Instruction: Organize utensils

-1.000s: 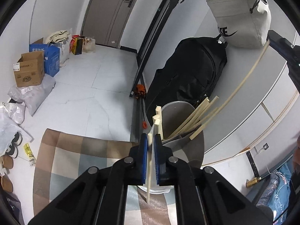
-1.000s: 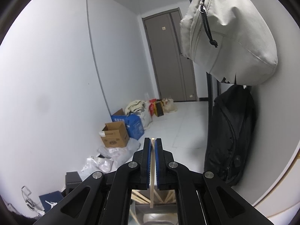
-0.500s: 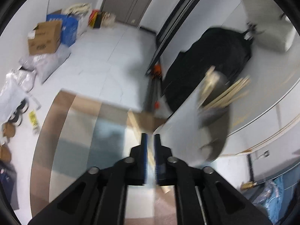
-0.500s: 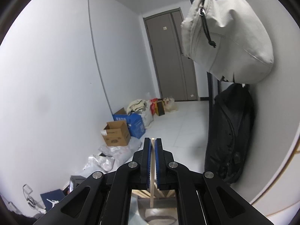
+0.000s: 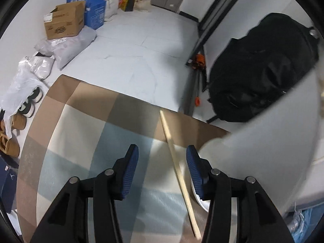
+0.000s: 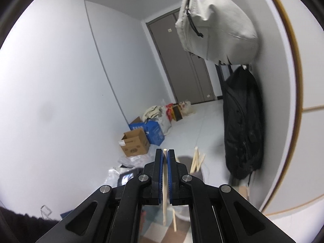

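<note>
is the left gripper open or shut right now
Open. The left gripper has just been opening; its blue pads stand apart, and the chopstick on the checked cloth lies between them untouched.

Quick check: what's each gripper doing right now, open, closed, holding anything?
Left gripper: jaws just opening, a chopstick lies loose between them.
Right gripper: closed on a chopstick.

The left gripper is pointed steeply down over a checked cloth; its jaws have just been opening, and a chopstick is seen slanting between the blue pads, untouched by either; a black backpack is propped beyond.
</note>
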Action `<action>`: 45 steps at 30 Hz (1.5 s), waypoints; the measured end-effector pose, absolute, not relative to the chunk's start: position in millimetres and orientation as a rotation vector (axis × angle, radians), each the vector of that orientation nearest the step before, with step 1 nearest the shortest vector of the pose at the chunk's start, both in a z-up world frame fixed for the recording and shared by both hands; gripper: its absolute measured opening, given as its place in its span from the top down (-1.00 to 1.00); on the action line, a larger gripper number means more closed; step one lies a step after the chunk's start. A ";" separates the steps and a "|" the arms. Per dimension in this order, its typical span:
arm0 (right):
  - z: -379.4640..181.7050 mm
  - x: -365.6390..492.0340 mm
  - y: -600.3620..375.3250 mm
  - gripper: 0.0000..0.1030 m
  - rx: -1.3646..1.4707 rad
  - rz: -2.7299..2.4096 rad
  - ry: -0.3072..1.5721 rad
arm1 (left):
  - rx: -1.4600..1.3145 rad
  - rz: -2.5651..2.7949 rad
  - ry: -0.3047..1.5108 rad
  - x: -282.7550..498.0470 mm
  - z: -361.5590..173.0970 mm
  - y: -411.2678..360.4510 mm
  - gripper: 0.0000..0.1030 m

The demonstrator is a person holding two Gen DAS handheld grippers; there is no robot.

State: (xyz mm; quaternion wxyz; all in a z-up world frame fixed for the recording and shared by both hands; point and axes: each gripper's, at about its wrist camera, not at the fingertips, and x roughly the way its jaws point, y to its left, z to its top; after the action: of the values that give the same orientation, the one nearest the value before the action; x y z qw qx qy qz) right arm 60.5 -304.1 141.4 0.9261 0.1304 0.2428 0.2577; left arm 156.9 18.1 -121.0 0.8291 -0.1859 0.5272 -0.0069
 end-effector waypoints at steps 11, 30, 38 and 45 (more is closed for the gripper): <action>104.4 38.5 -312.3 0.93 0.297 0.512 0.595 | -0.380 0.089 1.100 158.2 -134.1 25.9 0.21; 130.4 45.6 -294.5 0.94 0.253 0.526 0.522 | -0.398 -0.003 1.035 133.5 -116.5 47.7 0.96; 159.3 49.7 -281.0 0.94 0.231 0.540 0.446 | -0.495 -0.104 1.177 167.0 -125.4 31.5 0.52; 155.6 43.4 -277.2 0.94 0.218 0.525 0.462 | -0.472 -0.062 1.164 175.9 -132.9 25.2 0.33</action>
State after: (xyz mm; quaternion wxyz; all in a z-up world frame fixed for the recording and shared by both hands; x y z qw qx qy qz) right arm 43.4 -277.2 155.6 0.9337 0.1068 0.2258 0.2566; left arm 175.9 25.2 -132.9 0.8086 -0.2209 0.5445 -0.0288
